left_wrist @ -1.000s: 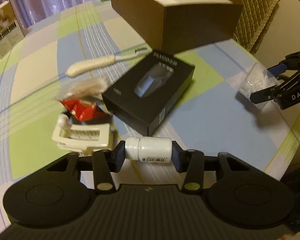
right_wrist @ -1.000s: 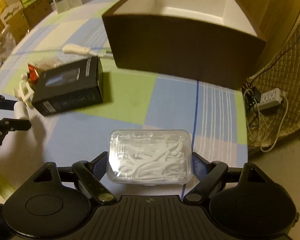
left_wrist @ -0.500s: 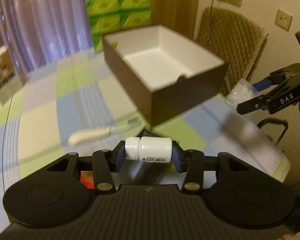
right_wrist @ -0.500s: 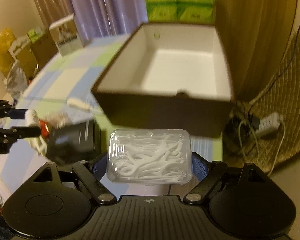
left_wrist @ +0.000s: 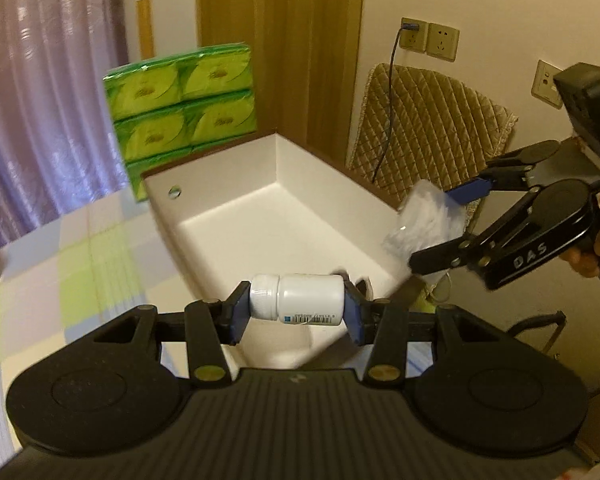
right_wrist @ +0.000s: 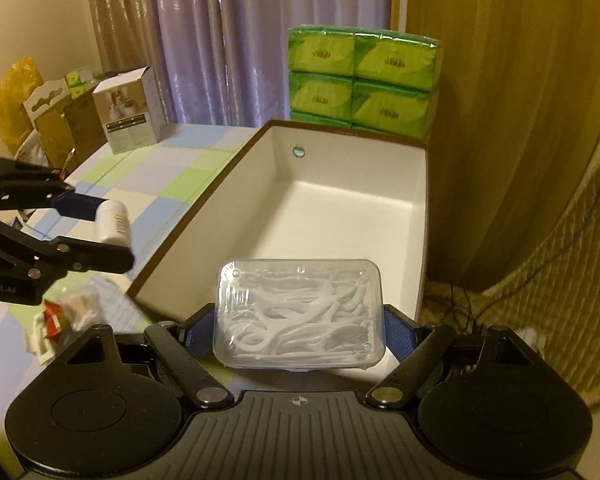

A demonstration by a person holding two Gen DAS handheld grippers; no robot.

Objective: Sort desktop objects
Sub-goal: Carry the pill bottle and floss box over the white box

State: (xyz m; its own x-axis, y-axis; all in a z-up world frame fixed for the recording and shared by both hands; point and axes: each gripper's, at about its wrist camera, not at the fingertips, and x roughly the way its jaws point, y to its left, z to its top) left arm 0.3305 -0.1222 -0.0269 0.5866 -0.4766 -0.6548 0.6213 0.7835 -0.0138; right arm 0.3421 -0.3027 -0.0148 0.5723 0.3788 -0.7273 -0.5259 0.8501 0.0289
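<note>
Here the left gripper (left_wrist: 297, 312) pinches a small white plastic pill bottle (left_wrist: 298, 299) and the right gripper (right_wrist: 300, 326) clamps a clear floss-pick case (right_wrist: 298, 314); released short of the near rim of the brown, white-lined box (right_wrist: 340, 216), either could bounce out.

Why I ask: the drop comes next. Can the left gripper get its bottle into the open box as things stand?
Probably yes. The left gripper holds the white bottle near the box, whose open top shows nothing blocking.

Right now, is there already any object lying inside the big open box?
No, the white floor of the box is bare, while the floss pick case and the white bottle are held in the grippers.
</note>
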